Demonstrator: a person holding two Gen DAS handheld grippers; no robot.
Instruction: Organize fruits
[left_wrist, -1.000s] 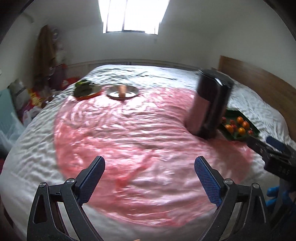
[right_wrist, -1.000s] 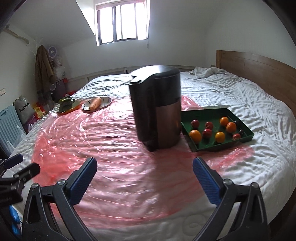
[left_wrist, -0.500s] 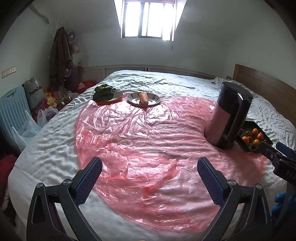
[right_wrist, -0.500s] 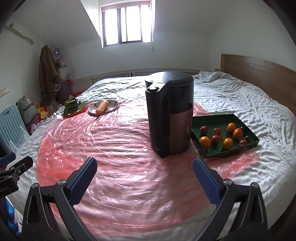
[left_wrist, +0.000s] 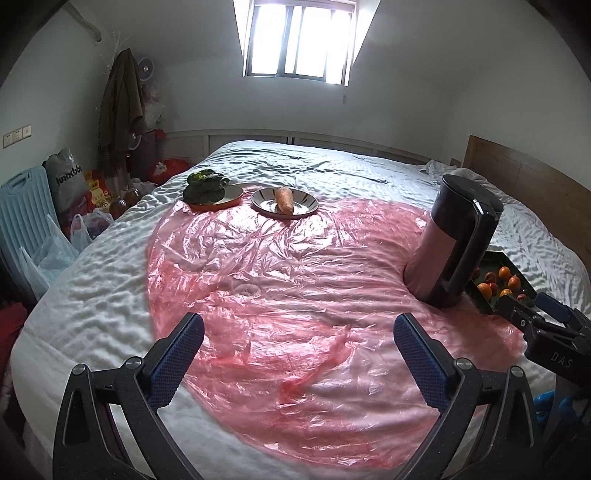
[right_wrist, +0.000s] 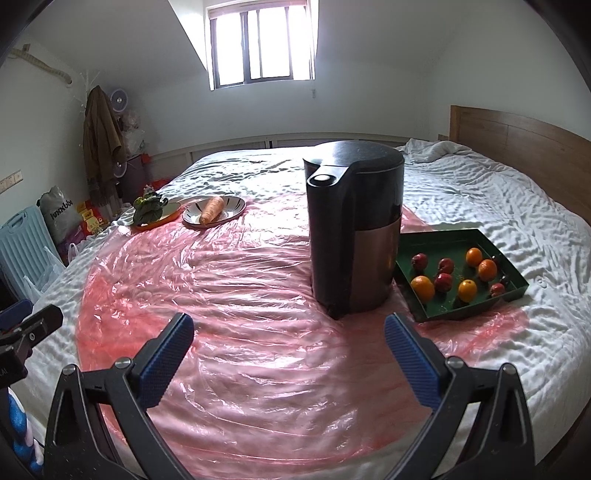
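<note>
A green tray (right_wrist: 436, 240) on the bed holds several oranges (right_wrist: 423, 287) and small red fruits (right_wrist: 445, 264); it shows partly in the left wrist view (left_wrist: 487, 306), behind a tall black and copper container (right_wrist: 356, 229) (left_wrist: 454, 240). My left gripper (left_wrist: 298, 345) is open and empty above the pink plastic sheet (left_wrist: 277, 280), near the bed's front edge. My right gripper (right_wrist: 289, 345) is open and empty, short of the container and tray. The right gripper's side shows at the right edge of the left wrist view (left_wrist: 546, 332).
A plate with a carrot (right_wrist: 212, 209) (left_wrist: 284, 199) and an orange plate with leafy greens (right_wrist: 149, 210) (left_wrist: 207, 188) sit at the far left of the sheet. Bags and a blue folding item (left_wrist: 22, 206) stand left of the bed. A wooden headboard (right_wrist: 517, 136) is on the right.
Both grippers have pulled back and risen, so the bed and container look farther away. The left view turned to show more of the room's left side. Both stay open.
</note>
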